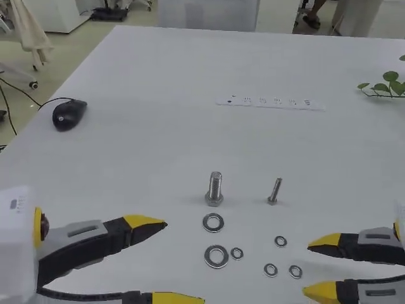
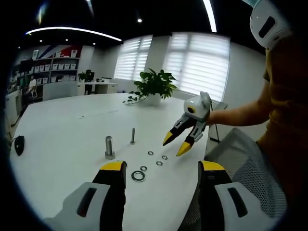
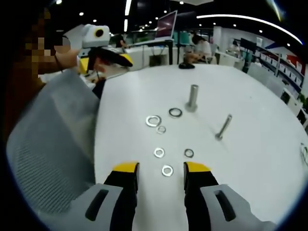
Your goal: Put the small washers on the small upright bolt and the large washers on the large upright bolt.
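A large upright bolt (image 1: pixel 215 189) and a thinner small bolt (image 1: pixel 274 191) stand side by side on the white table (image 1: pixel 158 95). In front of them lie two large washers (image 1: pixel 213 222) (image 1: pixel 216 256) and several small washers (image 1: pixel 280 240), all flat and loose. My left gripper (image 1: pixel 171 261) is at the lower left, open and empty, its yellow tips just left of the large washers. My right gripper (image 1: pixel 311 268) is at the lower right, open and empty, beside the small washers. In the right gripper view a small washer (image 3: pixel 167 170) lies just ahead of the jaws.
A black mouse (image 1: pixel 68 114) sits at the far left. A white power strip (image 1: pixel 271 101) lies behind the bolts, and plant leaves (image 1: pixel 383 85) reach in at the far right. A grey mesh chair back (image 3: pixel 53 139) stands at the table's near edge.
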{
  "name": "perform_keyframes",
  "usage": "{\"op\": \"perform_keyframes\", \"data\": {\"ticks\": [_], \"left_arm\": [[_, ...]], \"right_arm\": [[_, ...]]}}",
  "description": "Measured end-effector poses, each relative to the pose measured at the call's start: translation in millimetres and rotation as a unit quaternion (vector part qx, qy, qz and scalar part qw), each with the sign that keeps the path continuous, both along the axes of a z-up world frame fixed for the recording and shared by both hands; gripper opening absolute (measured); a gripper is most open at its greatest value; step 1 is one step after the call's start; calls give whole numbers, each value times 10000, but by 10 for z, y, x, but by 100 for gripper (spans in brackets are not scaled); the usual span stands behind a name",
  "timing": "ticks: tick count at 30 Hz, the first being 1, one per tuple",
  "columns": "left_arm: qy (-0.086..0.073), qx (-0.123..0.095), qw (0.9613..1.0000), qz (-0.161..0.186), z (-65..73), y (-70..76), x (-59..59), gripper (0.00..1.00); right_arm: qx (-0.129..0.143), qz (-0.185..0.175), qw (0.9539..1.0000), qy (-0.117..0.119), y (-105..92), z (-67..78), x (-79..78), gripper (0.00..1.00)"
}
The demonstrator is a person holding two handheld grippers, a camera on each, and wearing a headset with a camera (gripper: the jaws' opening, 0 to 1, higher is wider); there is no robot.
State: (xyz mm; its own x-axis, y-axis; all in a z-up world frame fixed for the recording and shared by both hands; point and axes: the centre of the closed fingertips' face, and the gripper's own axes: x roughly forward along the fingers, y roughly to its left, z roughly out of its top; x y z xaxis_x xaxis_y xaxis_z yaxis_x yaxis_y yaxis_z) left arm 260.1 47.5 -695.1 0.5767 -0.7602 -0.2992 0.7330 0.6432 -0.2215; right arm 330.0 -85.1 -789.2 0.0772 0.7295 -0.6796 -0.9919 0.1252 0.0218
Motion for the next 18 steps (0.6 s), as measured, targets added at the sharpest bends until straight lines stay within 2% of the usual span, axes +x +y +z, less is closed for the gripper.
{"op": "perform_keyframes", "data": {"ticks": [7, 9, 18], "left_arm": [[30, 4, 10000, -16, -24, 9, 37, 60], [26, 8, 10000, -15, -24, 11, 49, 60], [-7, -47, 10000, -15, -20, -23, 88, 60]], "right_arm": [[-123, 157, 9998, 3, 61, -58, 83, 38], [-235, 233, 9995, 7, 59, -92, 86, 38], [-633, 491, 9968, 7, 19, -211, 27, 35]]}}
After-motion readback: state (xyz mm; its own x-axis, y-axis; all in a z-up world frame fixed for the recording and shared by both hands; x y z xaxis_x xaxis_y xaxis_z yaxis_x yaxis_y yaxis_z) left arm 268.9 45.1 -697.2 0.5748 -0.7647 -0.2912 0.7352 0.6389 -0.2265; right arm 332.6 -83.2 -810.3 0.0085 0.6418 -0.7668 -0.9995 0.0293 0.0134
